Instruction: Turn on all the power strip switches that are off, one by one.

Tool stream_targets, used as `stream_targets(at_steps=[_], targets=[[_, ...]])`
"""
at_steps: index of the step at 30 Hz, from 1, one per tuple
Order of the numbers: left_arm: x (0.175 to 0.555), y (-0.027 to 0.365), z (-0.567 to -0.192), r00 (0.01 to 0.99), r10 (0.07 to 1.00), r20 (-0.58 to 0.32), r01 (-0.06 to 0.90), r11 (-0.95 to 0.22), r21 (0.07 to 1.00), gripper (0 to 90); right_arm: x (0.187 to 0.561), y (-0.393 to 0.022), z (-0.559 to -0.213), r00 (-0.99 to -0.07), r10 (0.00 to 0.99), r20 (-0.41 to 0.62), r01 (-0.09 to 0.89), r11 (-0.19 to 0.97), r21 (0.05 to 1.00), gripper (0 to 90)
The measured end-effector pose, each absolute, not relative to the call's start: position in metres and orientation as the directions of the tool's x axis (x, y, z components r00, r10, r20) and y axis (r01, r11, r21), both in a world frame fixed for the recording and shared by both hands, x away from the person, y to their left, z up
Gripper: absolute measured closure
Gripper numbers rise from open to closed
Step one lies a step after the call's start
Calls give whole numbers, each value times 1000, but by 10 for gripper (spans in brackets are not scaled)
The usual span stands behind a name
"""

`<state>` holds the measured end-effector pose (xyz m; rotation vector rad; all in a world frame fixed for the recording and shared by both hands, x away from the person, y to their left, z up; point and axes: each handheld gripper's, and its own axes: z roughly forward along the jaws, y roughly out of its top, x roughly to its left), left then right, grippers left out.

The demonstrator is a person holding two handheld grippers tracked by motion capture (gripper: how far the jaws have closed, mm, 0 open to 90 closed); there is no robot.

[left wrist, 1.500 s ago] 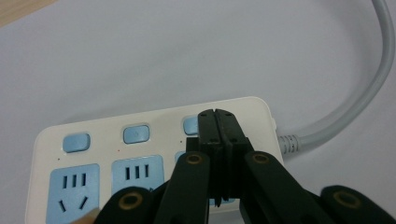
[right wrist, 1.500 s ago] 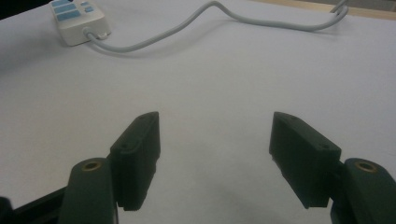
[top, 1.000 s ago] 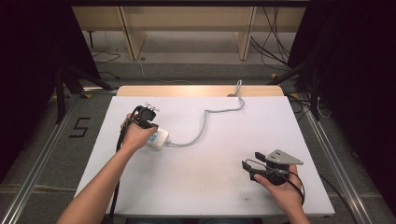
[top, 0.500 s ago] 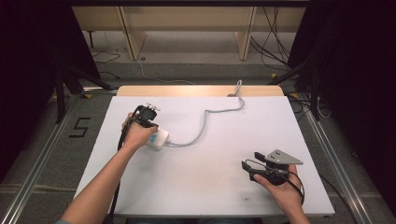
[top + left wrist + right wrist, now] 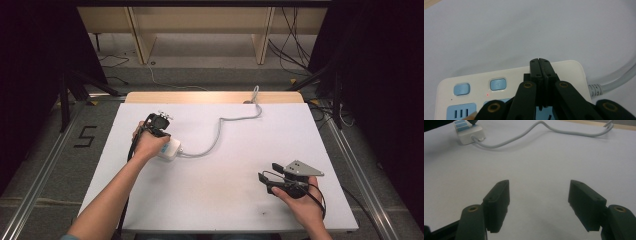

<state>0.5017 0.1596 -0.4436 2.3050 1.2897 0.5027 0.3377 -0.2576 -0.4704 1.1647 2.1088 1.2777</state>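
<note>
1. High view: fixed overhead, looking forward and down; the whole white table fills mid-frame, floor and shelving along the top edge.
2. Left gripper view: very near, looking down over pressed-together jaws onto the power strip in the lower frame, its grey cable leaving at right.
3. Right gripper view: low, near the tabletop, facing across it; spread jaws at bottom.
4. Shared: power strip upper left in the right gripper view, centre-left in the high view.

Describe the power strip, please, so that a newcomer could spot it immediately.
Start at the white table and look to its left half, under the person's left hand. The power strip is the white block with pale blue buttons, and a grey cable snakes from it to the table's far edge.
</note>
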Motion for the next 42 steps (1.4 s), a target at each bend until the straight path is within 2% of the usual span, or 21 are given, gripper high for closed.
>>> stream_targets(at_steps=[28,30,35,39,42], targets=[[503,162,-445,524,848,78,700,-481,528,898,337,-257,-471,-571,817,74,443,232,866,345],[503,162,-446,523,851,40,711,-462,530,899,337,-257,-470,-572,817,71,442,234,866,345],[502,157,-446,530,844,89,696,-492,524,899,337,-257,-470,-571,817,77,445,229,866,345],[503,159,-444,517,854,62,708,-467,530,899,338,-258,-470,-571,818,78,444,227,867,345],[505,163,-443,504,860,81,708,-465,531,899,338,-257,-471,-571,817,80,446,227,866,345]])
